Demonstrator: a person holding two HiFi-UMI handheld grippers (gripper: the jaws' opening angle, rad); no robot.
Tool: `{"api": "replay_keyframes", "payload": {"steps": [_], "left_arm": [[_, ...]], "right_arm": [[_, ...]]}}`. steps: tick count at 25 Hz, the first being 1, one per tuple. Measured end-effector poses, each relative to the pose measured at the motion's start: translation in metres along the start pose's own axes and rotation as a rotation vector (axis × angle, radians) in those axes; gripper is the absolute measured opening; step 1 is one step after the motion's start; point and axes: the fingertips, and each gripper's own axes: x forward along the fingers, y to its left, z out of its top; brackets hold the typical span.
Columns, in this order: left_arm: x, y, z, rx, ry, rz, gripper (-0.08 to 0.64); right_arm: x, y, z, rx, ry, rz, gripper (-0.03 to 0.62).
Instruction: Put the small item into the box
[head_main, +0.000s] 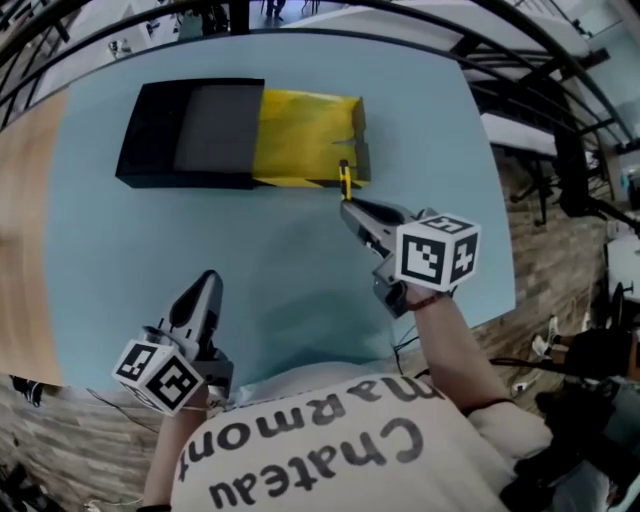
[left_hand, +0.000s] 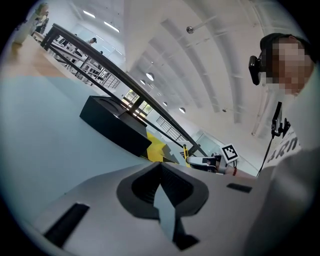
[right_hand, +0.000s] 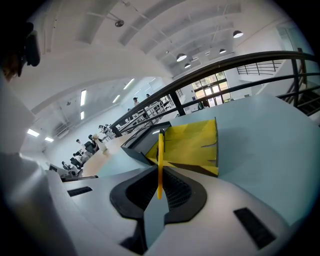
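Note:
A black box sleeve (head_main: 190, 130) lies at the far side of the light blue table, and its yellow inner tray (head_main: 300, 140) is slid out to the right. My right gripper (head_main: 350, 205) is shut on a thin yellow stick-like item (head_main: 345, 180) with a dark tip. The item stands just in front of the tray's near right corner. In the right gripper view the item (right_hand: 160, 160) rises upright between the jaws, with the tray (right_hand: 192, 142) behind it. My left gripper (head_main: 205, 290) is shut on nothing near the table's front left, far from the box (left_hand: 115, 127).
The table (head_main: 300, 260) ends close on the right and at the front by my body. A wooden surface (head_main: 25, 220) borders it on the left. Dark railings (head_main: 540, 70) and furniture stand past the right edge.

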Motion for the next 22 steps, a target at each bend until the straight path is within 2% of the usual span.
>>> {"api": "replay_keyframes", "payload": {"steps": [7, 12, 14, 18, 22], "left_arm": [[0.018, 0.002, -0.019, -0.032, 0.046, 0.03, 0.003], [0.029, 0.002, -0.034, -0.052, 0.091, 0.025, 0.003], [0.03, 0.003, -0.036, -0.053, 0.101, 0.026, 0.003], [0.028, 0.006, -0.035, -0.061, 0.094, 0.033, 0.003], [0.021, 0.011, -0.037, -0.073, 0.084, 0.048, 0.003]], "right_arm": [[0.027, -0.033, 0.042, -0.069, -0.001, -0.007, 0.051], [0.04, -0.052, 0.066, -0.07, 0.0, 0.007, 0.051], [0.046, -0.055, 0.066, -0.078, 0.037, 0.019, 0.051], [0.059, -0.058, 0.066, -0.177, 0.125, -0.006, 0.051], [0.073, -0.056, 0.061, -0.203, 0.171, -0.017, 0.051]]}}
